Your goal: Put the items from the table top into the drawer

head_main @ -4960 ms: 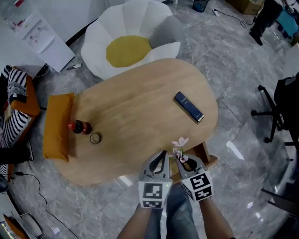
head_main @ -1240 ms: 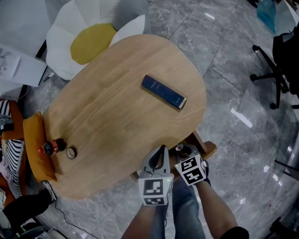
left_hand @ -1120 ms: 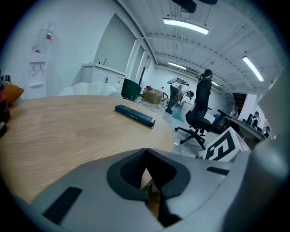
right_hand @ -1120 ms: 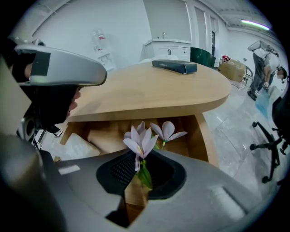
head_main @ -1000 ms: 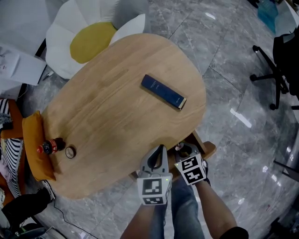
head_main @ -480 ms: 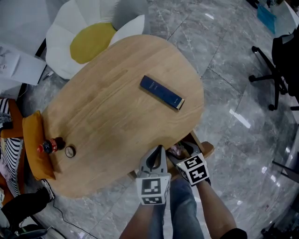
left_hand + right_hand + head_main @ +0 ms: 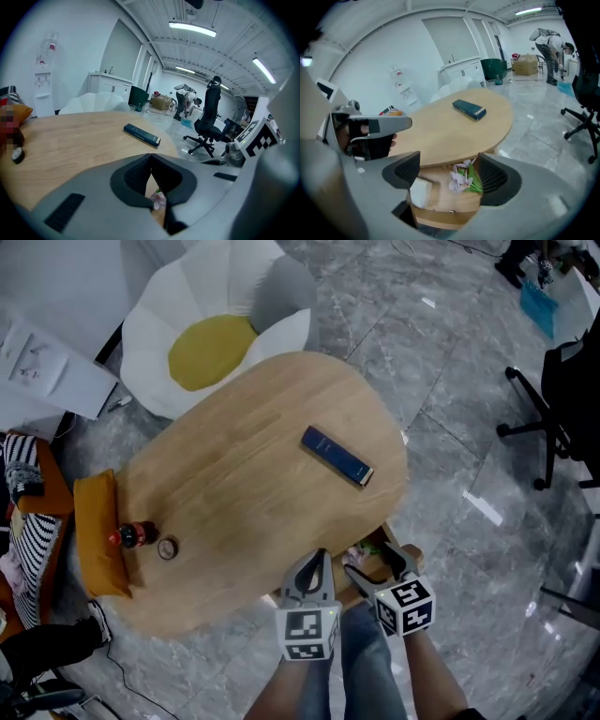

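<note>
Above the drawer (image 7: 440, 209), the right hand-held gripper (image 7: 449, 165), jaws just opened wide, and the closed left hand-held gripper (image 7: 151, 158) hold nothing; at twelve o'clock, a nudged box (image 7: 337, 455) could slide off the surface (image 7: 234, 498).

Flower (image 7: 461, 181) lies in the drawer (image 7: 446, 200) — box (image 7: 337, 455) on the table (image 7: 234, 498).

An oval wooden table (image 7: 253, 465) bears a dark blue box (image 7: 337, 455), bottle (image 7: 134, 534) and small ring (image 7: 168, 547).

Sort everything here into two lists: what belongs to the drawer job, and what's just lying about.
Job: open drawer with flower already inside; blue box, bottle and small ring on the table.
Lying about: daisy-shaped seat, orange cushion, office chair.
</note>
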`<state>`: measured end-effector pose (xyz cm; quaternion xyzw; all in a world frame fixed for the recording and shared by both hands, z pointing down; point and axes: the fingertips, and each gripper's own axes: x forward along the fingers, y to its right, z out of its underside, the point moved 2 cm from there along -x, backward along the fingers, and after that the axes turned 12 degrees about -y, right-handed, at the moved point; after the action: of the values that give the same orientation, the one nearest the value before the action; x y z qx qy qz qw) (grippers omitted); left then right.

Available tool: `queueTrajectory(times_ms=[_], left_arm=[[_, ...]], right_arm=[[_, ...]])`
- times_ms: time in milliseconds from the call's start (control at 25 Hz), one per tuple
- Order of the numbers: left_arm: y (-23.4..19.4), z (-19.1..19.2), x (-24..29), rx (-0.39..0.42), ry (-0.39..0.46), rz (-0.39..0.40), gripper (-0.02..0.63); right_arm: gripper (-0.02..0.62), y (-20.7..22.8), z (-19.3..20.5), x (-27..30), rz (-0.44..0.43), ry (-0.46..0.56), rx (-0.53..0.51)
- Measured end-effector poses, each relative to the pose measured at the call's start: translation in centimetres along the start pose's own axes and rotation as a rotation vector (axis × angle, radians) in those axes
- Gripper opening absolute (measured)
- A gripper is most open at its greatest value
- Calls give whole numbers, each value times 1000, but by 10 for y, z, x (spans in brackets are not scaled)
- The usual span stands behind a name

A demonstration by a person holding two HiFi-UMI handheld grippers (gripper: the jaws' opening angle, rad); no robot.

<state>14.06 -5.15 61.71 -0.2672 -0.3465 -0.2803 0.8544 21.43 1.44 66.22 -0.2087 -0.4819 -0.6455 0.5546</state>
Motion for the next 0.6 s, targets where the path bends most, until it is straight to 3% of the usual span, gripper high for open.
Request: queueTrajectory(times_ms=[440, 600], left_arm=[[9, -94, -116, 29, 174, -12, 11], [-1, -125, -161, -16, 246, -32, 11]], right_arm=[[376, -80, -125, -114, 1, 238, -148], [376, -113, -158, -149, -8, 289, -196]])
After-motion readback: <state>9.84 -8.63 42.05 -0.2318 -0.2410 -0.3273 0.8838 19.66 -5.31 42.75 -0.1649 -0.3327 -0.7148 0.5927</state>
